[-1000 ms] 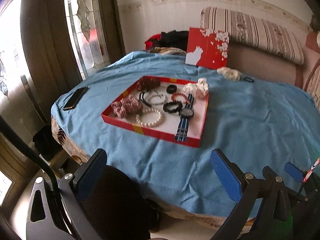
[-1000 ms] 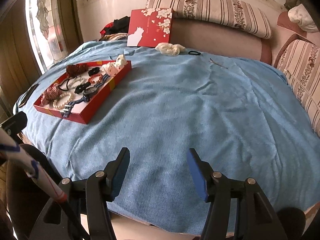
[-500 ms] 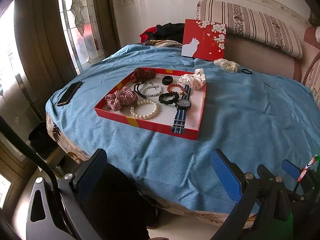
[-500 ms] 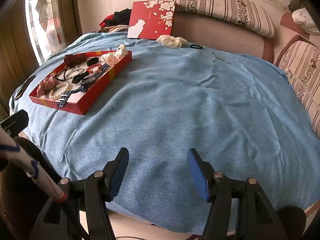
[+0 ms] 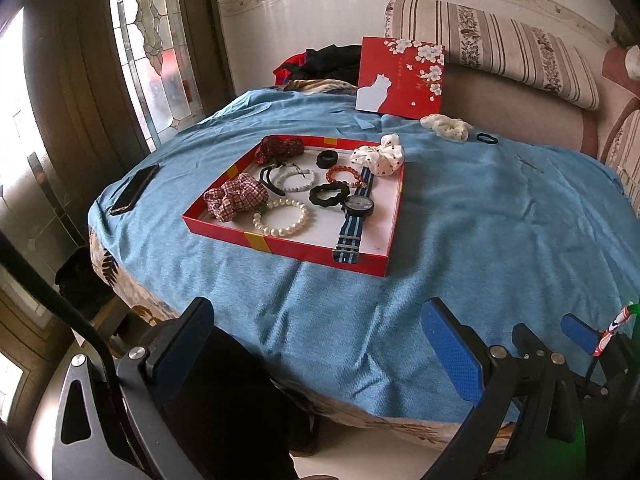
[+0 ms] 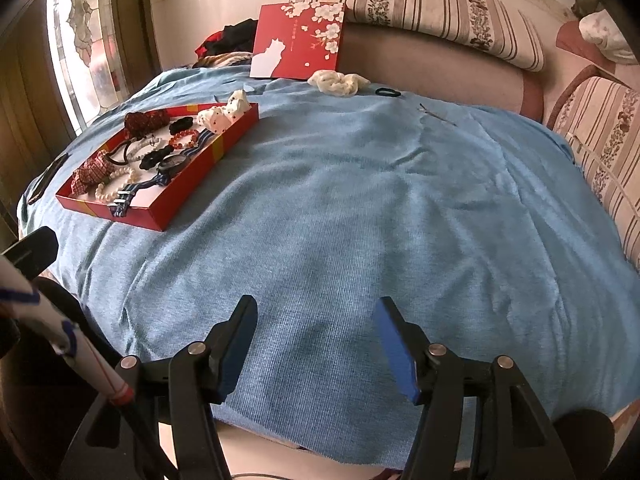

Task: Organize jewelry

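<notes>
A shallow red tray (image 5: 280, 241) (image 6: 188, 186) on the blue cloth holds a pearl bracelet (image 5: 281, 222), a striped-strap watch (image 5: 357, 210), a red bead bracelet (image 5: 344, 175), black hair ties, plaid and dark red scrunchies and a white dotted scrunchie (image 5: 378, 159) on its far corner. A cream scrunchie (image 6: 336, 82), a black hair tie (image 6: 388, 92) and a thin pin (image 6: 438, 116) lie on the cloth beyond. My left gripper (image 5: 316, 340) is open and empty at the table's near edge. My right gripper (image 6: 316, 344) is open and empty over the near cloth.
A red lid with a white cat (image 5: 400, 76) leans against the sofa back. A phone (image 5: 134, 190) lies at the table's left edge. A striped sofa (image 6: 600, 140) wraps the back and right. A window and curtain stand at left.
Both grippers have moved closer to the table and slightly lower; the tray looks nearer in both views. Jaws stay open. Nothing on the table has moved.
</notes>
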Tool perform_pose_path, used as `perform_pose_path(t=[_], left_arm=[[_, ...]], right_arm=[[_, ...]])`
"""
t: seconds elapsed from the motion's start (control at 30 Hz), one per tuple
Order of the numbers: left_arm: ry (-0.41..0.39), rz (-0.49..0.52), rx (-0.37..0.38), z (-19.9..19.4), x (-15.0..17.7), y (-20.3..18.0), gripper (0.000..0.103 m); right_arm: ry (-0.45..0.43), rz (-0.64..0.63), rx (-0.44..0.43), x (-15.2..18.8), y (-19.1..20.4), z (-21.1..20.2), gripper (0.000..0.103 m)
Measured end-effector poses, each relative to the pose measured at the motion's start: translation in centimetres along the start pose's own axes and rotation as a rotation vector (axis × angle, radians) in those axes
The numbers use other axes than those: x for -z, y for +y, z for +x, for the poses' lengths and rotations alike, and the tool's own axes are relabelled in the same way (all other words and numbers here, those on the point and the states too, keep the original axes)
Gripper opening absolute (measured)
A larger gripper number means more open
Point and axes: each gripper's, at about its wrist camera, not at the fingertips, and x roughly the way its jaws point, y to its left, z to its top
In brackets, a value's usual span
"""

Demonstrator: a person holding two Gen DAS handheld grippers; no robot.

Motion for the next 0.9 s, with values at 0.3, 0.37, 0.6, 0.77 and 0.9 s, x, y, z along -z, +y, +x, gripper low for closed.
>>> perform_pose_path(t=[0.3,0.37,0.6,0.77,0.9], left_arm=[[-0.019,-0.015,-0.004,-1.1,-0.1,0.2,0.103],[-0.026,-0.016,-0.005,-1.5,0.0,0.2,0.103],[-0.051,-0.031,-0.008,-2.7,-0.2,0.5,0.103],[-0.063,-0.04,-0.007,-3.3,-0.4,0.7,0.103],[-0.075,-0.055,-0.014,-3.7,-0.9,1.3,0.103]], right_arm=[[-0.032,-0.01,0.003,-0.1,0.1,-1.2,0.066],[-0.042,-0.013,0.006,-0.1,0.2,-1.6,0.066],[-0.082,-0.023,0.012,-0.2,0.4,-2.9,0.067],[-0.098,-0.032,0.013,-0.3,0.7,-3.4,0.067],[-0.109,-0.037,0.014,-0.3,0.7,-3.8,0.068]])
